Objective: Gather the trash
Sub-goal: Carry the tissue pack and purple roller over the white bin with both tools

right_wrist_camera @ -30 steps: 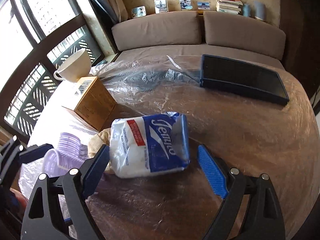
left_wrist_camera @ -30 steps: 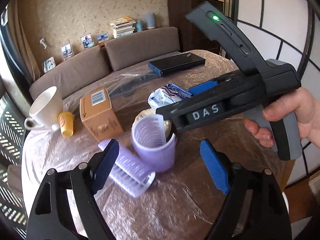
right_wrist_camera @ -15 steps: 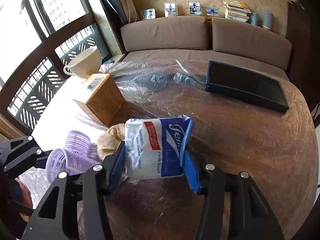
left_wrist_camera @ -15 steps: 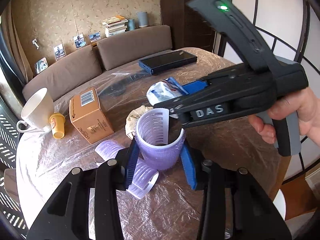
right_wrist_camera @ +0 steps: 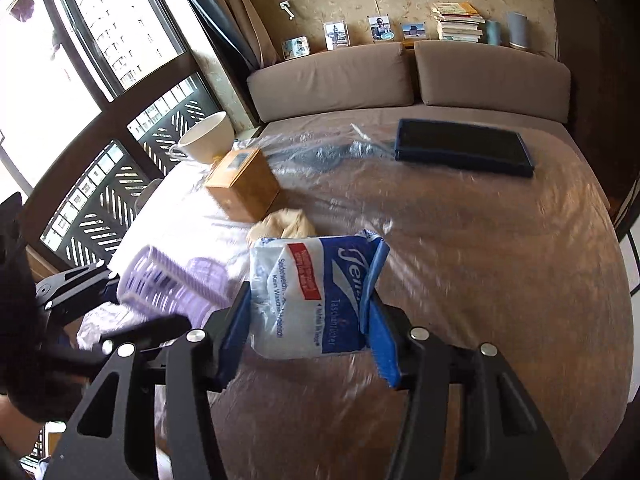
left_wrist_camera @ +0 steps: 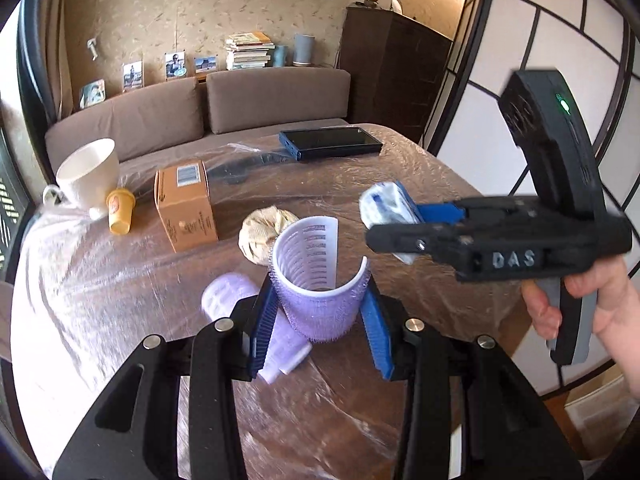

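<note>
The tissue pack, low in the middle of the right wrist view, sits pinched by its two ends in the right gripper; it looks soft, light and slick in its film wrap, so a hold across the full body seems safest. The purple hair roller, at lower centre of the left wrist view, is clamped by its sides in the left gripper, a light springy tube likely to squash.

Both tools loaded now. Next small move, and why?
Probably carry both items off the table toward wherever the trash goes; no bin shows in either view. The left tool is clamped on the purple hair roller, the right tool on the tissue pack, so both grasps look done.
</note>
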Tool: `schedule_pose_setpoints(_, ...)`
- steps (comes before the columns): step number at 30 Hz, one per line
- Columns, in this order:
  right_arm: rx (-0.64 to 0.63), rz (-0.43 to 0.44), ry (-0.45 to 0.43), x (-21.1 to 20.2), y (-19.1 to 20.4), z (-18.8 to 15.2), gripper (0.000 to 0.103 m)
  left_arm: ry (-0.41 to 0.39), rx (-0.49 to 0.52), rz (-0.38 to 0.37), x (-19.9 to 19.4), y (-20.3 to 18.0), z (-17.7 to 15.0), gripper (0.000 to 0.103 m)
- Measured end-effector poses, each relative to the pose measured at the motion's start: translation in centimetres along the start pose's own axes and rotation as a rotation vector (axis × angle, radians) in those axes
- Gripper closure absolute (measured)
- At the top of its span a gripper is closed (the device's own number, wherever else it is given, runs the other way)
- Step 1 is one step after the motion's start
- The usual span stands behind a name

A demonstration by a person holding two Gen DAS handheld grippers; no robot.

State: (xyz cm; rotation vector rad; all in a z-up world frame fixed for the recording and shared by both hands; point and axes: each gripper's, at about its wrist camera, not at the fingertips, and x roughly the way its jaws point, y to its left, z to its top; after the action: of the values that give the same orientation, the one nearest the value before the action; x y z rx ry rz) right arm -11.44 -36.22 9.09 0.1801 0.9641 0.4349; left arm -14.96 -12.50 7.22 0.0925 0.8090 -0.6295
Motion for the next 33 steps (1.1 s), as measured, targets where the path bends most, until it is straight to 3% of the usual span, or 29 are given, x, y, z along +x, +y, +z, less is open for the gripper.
schedule_pose_setpoints(4,0.009,0.01,0.015,-0.7,0.4,-1.9,0.051,-0.009,-0.071,-0.059,-0.8,0.3,-0.5,0.061)
schedule_pose_setpoints(10,0.026,0.024,0.024,-2.0,0.8,-4.0,0.051,-0.017,-0.093,-0.051,-1.6,-0.5,-1.1,0.061)
schedule_pose_setpoints(21,0.008,0.019,0.048,-3.8,2.1,-7.2,0.051,0.013,-0.124,0.03,-2.8,-1.4,-4.3,0.06)
schedule_pose_setpoints(33,-0.039,0.021,0.062,-5.7,3.8,-10.0,0.051,0.039,-0.173,0.071,-4.4,-2.6,-7.4,0.06)
